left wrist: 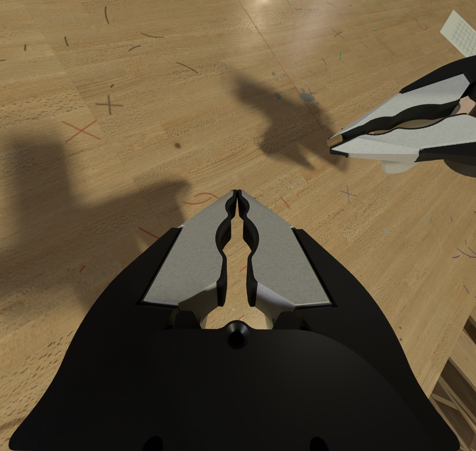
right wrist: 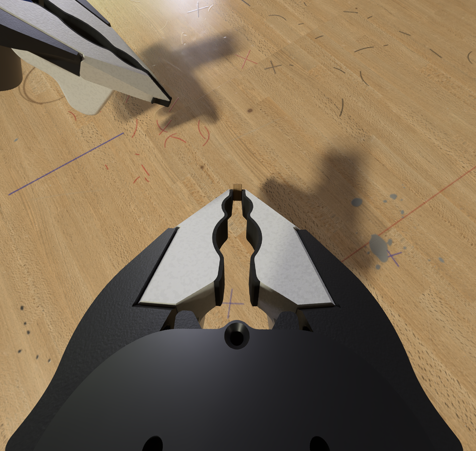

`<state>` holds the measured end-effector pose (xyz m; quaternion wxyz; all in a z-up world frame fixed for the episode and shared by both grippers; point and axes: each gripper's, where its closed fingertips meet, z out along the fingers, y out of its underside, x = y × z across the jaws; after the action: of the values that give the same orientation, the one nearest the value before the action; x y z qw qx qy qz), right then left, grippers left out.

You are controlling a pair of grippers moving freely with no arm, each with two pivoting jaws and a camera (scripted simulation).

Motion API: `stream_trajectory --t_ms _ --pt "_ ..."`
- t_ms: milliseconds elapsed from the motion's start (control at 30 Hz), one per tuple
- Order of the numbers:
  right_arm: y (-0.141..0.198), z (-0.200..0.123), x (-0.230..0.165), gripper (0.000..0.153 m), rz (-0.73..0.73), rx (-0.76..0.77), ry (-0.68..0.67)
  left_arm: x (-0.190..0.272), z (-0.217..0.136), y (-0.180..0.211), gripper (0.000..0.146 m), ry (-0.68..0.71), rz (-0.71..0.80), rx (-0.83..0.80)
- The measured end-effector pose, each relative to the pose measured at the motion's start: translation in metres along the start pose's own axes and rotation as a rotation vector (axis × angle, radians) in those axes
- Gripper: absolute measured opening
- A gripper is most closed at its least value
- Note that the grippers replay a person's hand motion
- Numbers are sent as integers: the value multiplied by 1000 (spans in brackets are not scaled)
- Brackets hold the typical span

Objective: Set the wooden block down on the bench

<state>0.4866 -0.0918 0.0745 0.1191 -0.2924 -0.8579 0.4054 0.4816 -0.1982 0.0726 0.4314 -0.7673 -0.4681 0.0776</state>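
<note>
The right gripper (right wrist: pixel 237 193) has its 2 fingers pinched on the wooden block (right wrist: pixel 237 190), a small tan piece caught at the very fingertips with its end poking just past them; in the left wrist view the same block (left wrist: pixel 334 140) shows as a short stub at the tip of that gripper (left wrist: pixel 337 143), which comes in from the right edge. The block is held clear above the bench (right wrist: pixel 334 98), and the gripper's shadow falls on the wood ahead and to the right of it. The left gripper (left wrist: pixel 237 192) has its fingers pressed together, tips meeting with nothing between them; seen from the right wrist view it (right wrist: pixel 164 101) slants down from the upper left, its tip low over a cluster of red pen marks (right wrist: pixel 180 134). The bench top is pale wood, scribbled with black, red and blue lines and crosses, and a grey ink blot (right wrist: pixel 378 248) lies on a long red line (right wrist: pixel 412 211). A pale perforated sheet (left wrist: pixel 461 34) sits at the far right edge of the left wrist view.
</note>
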Motion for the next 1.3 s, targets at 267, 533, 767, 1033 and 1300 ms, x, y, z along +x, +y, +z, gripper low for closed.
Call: stream_trajectory --t_ms 267,533,767,1033,1300 --pt "7 -6 -10 6 17 0 6 -1 -7 13 0 0 -5 -23" --pt "13 -12 -25 6 26 0 18 1 -18 28 0 2 6 -51" --pt "17 -19 -46 6 25 2 20 8 -34 38 0 5 19 -42" --pt "21 -23 -66 6 21 2 23 13 -52 55 0 1 15 -37" --pt "16 -27 -68 6 13 17 30 10 -62 59 0 -14 9 -25"
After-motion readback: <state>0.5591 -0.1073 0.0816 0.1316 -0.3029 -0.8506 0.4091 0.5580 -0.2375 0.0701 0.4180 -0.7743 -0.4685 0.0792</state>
